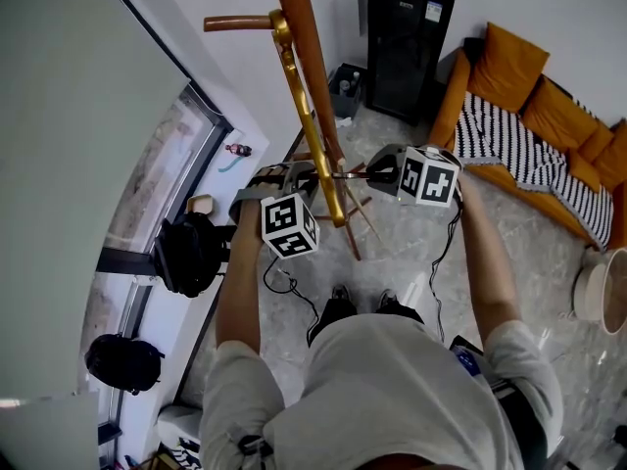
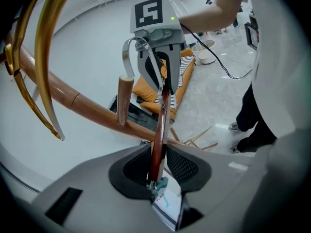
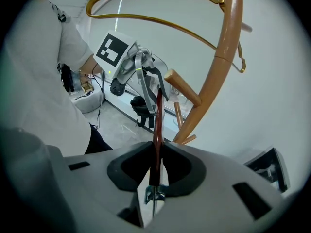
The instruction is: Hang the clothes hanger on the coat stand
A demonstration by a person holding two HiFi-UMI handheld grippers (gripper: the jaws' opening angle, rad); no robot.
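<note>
A thin reddish-brown clothes hanger [image 1: 349,175] spans the gap between my two grippers, just in front of the wooden coat stand [image 1: 304,67]. My right gripper [image 3: 156,166] is shut on its bar [image 3: 158,125]. The left gripper [image 2: 158,164] has the same bar [image 2: 160,125] between its jaws, leaning loosely, so it counts as open. A stand peg [image 2: 125,98] rises just left of the bar. A gold hanger [image 1: 315,130] hangs on the stand, also seen as the gold hanger [image 3: 146,16] above. The brown hanger's hook is hidden.
The stand's splayed legs [image 1: 358,225] sit close to the person's feet. A black cabinet [image 1: 407,37] stands behind, an orange sofa with a striped blanket [image 1: 534,135] to the right. Two dark bags [image 1: 191,253] lie by the window at left, a basket [image 1: 605,292] at far right.
</note>
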